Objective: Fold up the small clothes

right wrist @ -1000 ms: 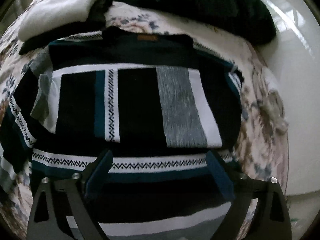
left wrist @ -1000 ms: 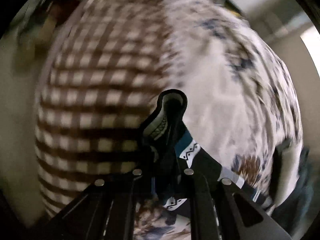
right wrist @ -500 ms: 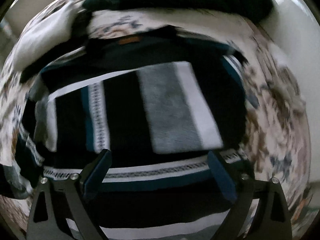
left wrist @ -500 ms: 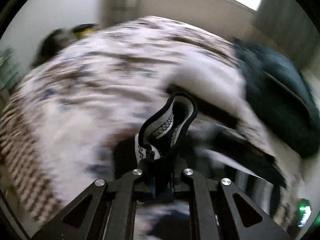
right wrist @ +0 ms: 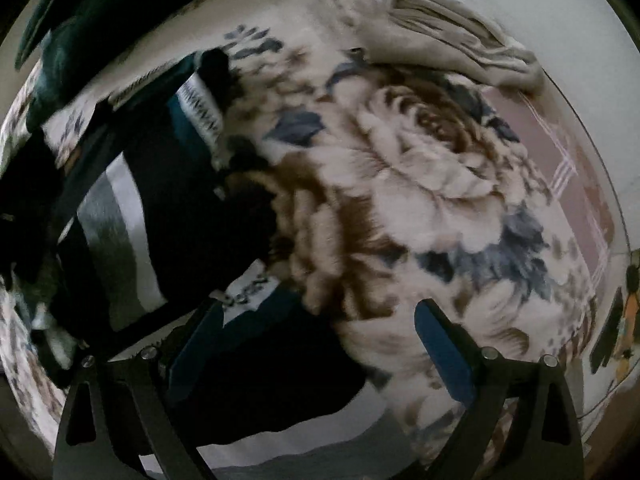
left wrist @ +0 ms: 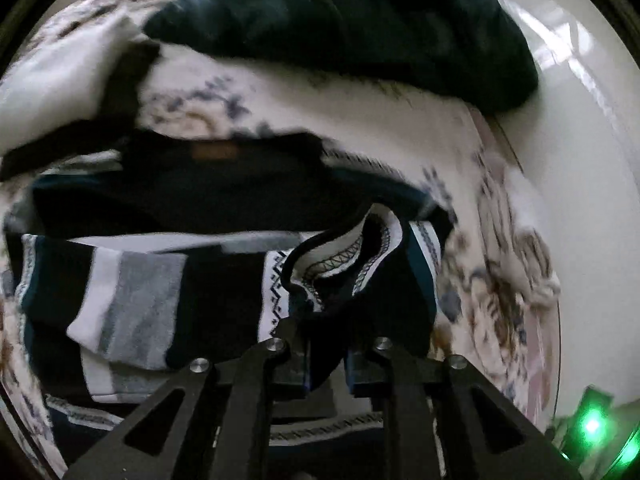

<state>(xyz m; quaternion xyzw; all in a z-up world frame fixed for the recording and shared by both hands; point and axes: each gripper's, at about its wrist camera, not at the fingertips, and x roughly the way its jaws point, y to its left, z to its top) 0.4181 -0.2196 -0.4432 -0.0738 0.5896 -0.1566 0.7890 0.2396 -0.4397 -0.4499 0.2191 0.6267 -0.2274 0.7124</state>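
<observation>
A dark striped sweater [left wrist: 140, 304] with white, grey and teal bands lies on a floral blanket [left wrist: 492, 280]. My left gripper [left wrist: 326, 356] points steeply down over the sweater's body. It pinches the sleeve cuff [left wrist: 348, 248], which stands up between its jaws, and the jaws are opening. In the right wrist view my right gripper [right wrist: 320, 312] is open and points straight down over the sweater's [right wrist: 120, 220] right edge. Its left finger is above dark fabric and its right finger is above the blanket [right wrist: 420, 168].
A dark green garment [left wrist: 360, 20] is heaped at the far side of the bed. A folded white cloth [left wrist: 52, 80] lies at the far left and a folded beige cloth [right wrist: 448, 32] near the bed's corner. A green light [left wrist: 592, 426] glows at the lower right.
My left gripper swung with the cuff from over a checked cover to above the sweater, rolling on the way. My right gripper slid from the sweater's middle to its right edge.
</observation>
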